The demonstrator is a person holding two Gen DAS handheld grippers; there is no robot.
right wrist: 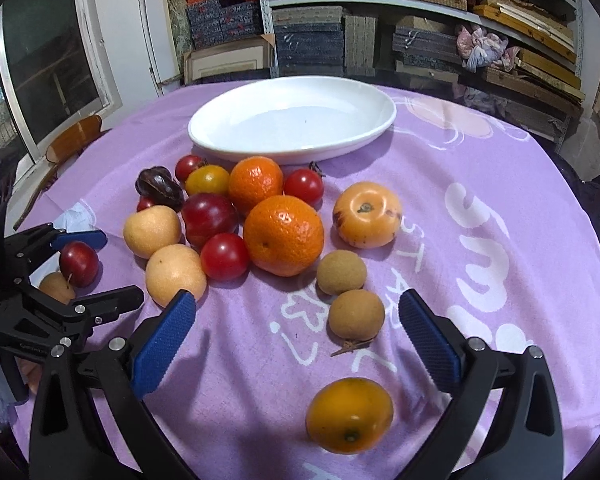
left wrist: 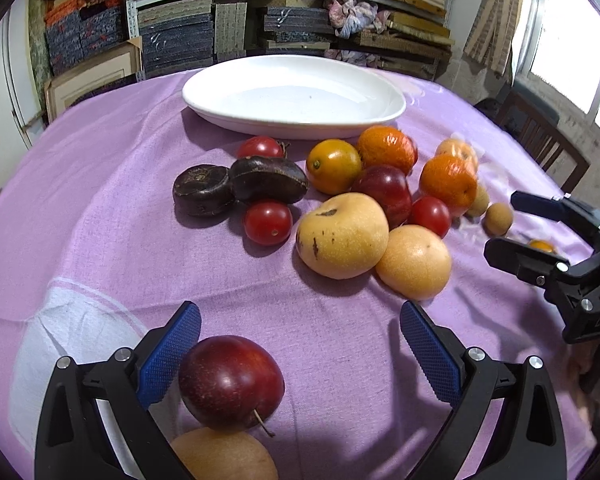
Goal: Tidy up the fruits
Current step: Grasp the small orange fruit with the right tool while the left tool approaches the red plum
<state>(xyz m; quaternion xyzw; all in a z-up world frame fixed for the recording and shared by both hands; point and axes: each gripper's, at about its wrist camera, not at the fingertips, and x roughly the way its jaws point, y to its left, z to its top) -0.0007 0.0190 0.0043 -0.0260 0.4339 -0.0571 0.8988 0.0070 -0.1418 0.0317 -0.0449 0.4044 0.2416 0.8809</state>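
fruits (left wrist: 352,208) lie loose on the purple-clothed table (left wrist: 100,184), ahead of the left gripper (left wrist: 300,356), w/ a white dish (left wrist: 292,96) beyond them. left wrist view: fingers spread wide, a red plum (left wrist: 230,382) touching the left pad, a tan fruit (left wrist: 224,458) just behind it. right wrist view: right gripper (right wrist: 298,340) fingers spread too, gripping nothing; an orange-yellow fruit (right wrist: 349,414) sits btwn them, two brown round fruits (right wrist: 350,294) just ahead.
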